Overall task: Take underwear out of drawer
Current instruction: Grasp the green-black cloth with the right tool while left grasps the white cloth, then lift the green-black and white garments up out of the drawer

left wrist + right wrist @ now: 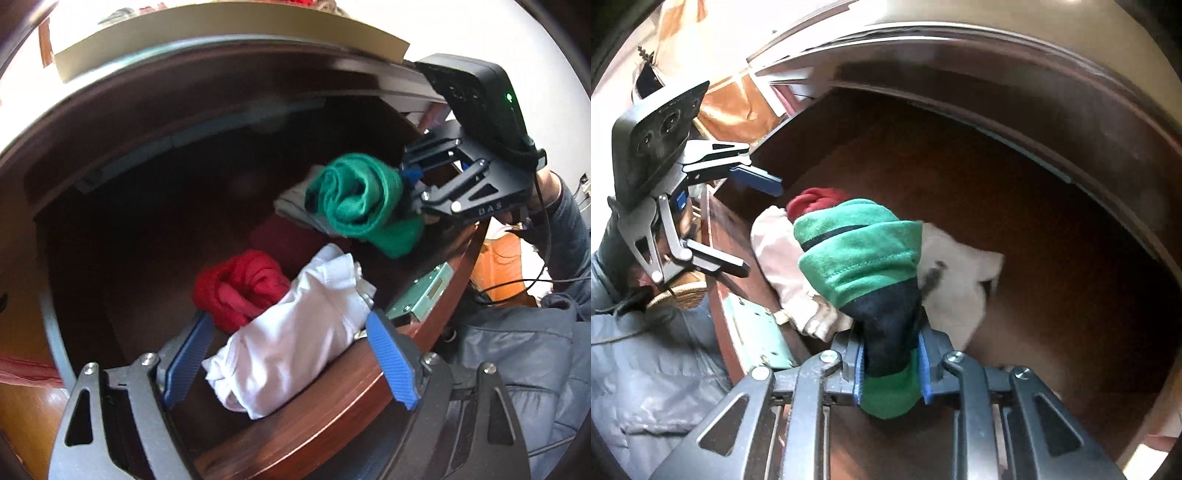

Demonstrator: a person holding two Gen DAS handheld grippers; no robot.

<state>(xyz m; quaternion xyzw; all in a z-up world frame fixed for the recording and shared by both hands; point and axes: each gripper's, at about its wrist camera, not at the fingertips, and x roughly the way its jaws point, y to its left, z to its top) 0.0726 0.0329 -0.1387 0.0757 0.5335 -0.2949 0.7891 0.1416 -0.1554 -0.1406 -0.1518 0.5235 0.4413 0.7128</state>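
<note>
The dark wooden drawer stands pulled out with rolled underwear inside. My right gripper is shut on a green roll with a navy band, held a little above the other pieces. In the left wrist view the same green roll hangs at the right gripper. My left gripper is open over the drawer's front edge, and a white roll lies between its blue pads without being pressed. Just behind the white roll sits a red roll. From the right wrist view, the left gripper stands wide above the white roll.
A pale, crumpled garment lies under the green roll. A greenish metal lock plate is fixed inside the drawer front. The cabinet top overhangs the back of the drawer. A person's grey padded jacket and a cable are close on the right.
</note>
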